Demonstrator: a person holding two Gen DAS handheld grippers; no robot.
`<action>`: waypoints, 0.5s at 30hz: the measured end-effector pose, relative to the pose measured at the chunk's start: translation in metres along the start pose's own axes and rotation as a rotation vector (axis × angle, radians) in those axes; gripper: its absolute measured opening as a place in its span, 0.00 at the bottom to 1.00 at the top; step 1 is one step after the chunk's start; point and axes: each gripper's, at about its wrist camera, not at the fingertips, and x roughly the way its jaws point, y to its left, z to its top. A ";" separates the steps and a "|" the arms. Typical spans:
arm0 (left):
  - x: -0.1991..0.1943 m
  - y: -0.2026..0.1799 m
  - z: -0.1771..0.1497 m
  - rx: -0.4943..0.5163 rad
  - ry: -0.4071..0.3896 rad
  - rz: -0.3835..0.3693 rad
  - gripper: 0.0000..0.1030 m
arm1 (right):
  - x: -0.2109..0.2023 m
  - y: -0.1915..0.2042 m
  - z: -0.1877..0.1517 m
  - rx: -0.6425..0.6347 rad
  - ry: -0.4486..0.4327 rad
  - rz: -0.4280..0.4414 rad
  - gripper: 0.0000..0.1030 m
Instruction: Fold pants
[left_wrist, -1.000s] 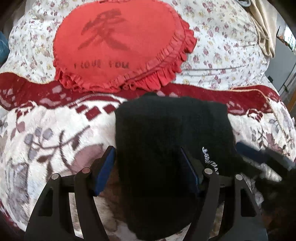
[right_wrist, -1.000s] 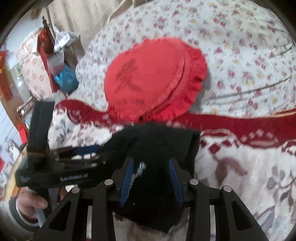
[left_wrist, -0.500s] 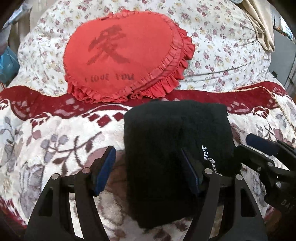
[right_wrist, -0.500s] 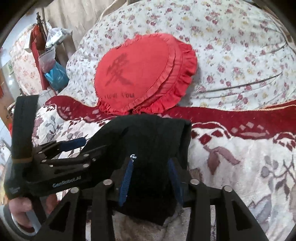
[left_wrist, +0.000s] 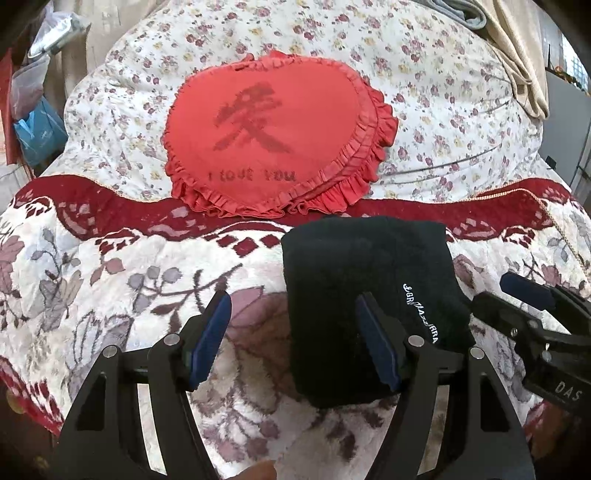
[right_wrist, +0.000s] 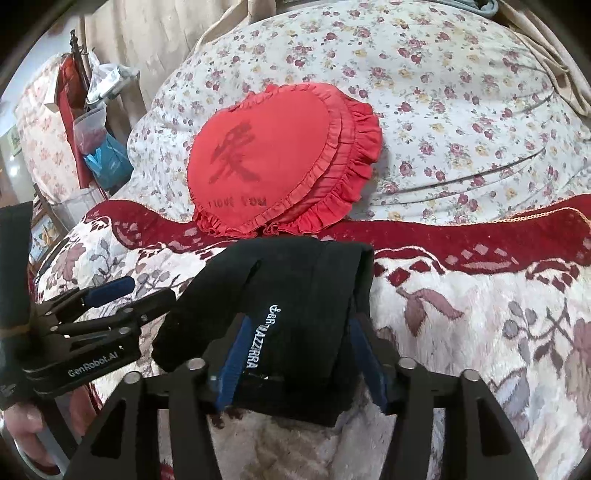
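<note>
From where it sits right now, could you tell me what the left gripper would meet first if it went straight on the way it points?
Probably the cream floral plush blanket: the left gripper points down at it, with the folded black pants just beside its line.

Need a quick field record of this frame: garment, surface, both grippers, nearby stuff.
garment: black pants, folded into a compact bundle, white lettering on top
surface: floral blanket with a dark red border
left gripper: open, nothing gripped, bundle's left part between its fingers
right gripper: open, fingers have just been opening, bundle between them
nearby: red heart pillow beyond the pants
</note>
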 end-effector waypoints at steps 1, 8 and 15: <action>-0.002 0.000 0.000 -0.001 -0.004 0.002 0.68 | -0.002 0.001 -0.001 -0.003 -0.004 0.000 0.63; -0.014 0.001 -0.003 0.004 -0.025 0.019 0.68 | -0.011 0.004 -0.006 0.005 -0.009 0.009 0.64; -0.017 0.002 -0.006 0.002 -0.024 0.019 0.68 | -0.013 0.009 -0.011 -0.002 -0.002 0.015 0.64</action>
